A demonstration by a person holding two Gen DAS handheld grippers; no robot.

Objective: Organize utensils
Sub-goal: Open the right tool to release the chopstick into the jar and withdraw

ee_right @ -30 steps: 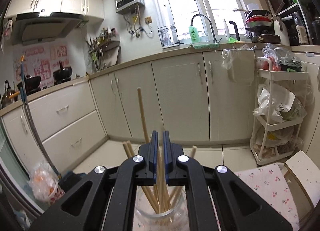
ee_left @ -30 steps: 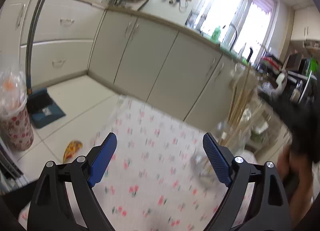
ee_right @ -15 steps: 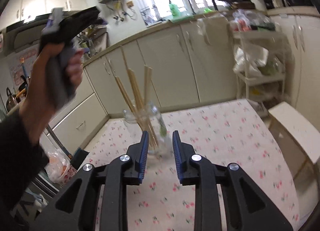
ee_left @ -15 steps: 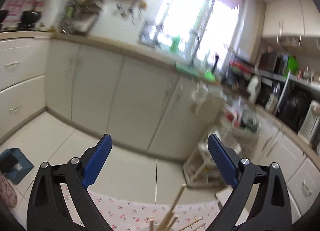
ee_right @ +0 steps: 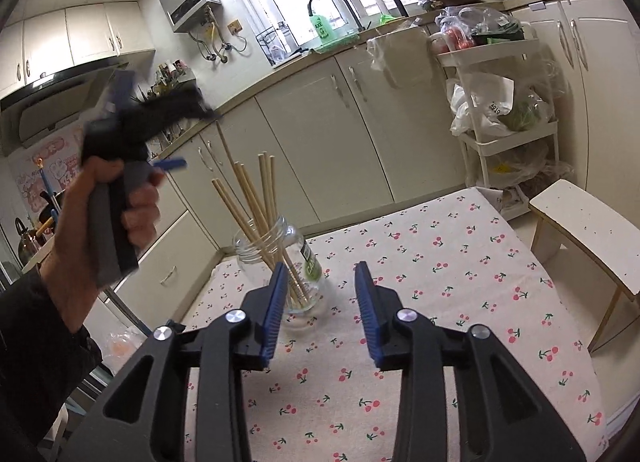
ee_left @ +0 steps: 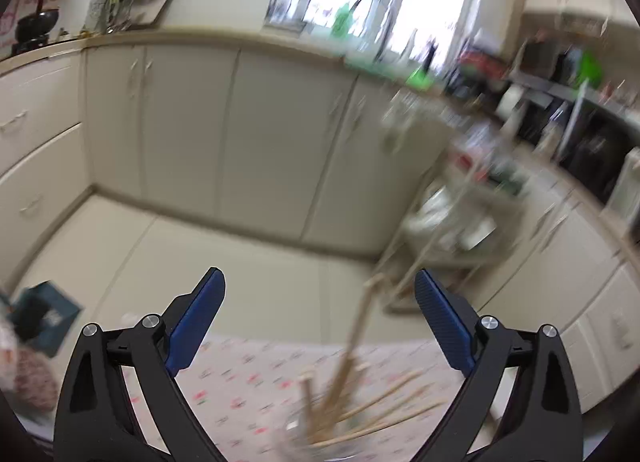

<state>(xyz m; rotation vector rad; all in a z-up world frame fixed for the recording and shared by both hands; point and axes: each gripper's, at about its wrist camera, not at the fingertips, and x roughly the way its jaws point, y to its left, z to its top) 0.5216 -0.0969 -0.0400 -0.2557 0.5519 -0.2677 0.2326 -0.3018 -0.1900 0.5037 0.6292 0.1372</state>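
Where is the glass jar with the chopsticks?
In the right wrist view, the glass jar stands on the cherry tablecloth, just beyond the right gripper, left of centre.

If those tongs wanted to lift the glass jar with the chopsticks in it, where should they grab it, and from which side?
Probably around the jar's smooth, round lower body, coming in level from the side. The chopsticks fan out above its open mouth, so coming from above would knock them. The jar stands upright on the cherry-print cloth with bare cloth around it. The right tongs are empty and opening, and would need to open wider.
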